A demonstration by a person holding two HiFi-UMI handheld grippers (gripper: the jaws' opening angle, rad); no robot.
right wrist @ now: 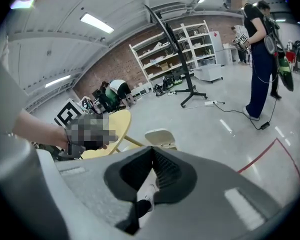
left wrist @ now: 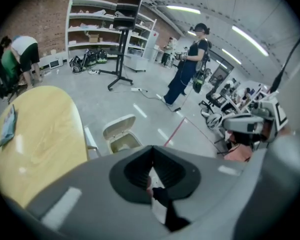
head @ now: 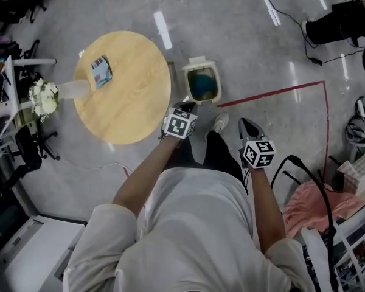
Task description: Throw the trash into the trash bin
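On the table (head: 131, 99), well apart from the bin (head: 186, 76), the wrapper (head: 101, 70) is lying flat; we are judging it light, crinkly, best pinched at an edge. Left gripper (head: 185, 107) and right gripper (head: 246, 124) are hovering, jaws together, empty.

left gripper (left wrist: 152, 148) jaws together, open trash bin (left wrist: 122, 142), wooden table (left wrist: 40, 134)

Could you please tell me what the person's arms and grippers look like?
Both the left gripper and right gripper have grey shells, dark ribbed pads and a white cube bearing black square markers. The person wears a pale top whose sleeves end near the elbows.
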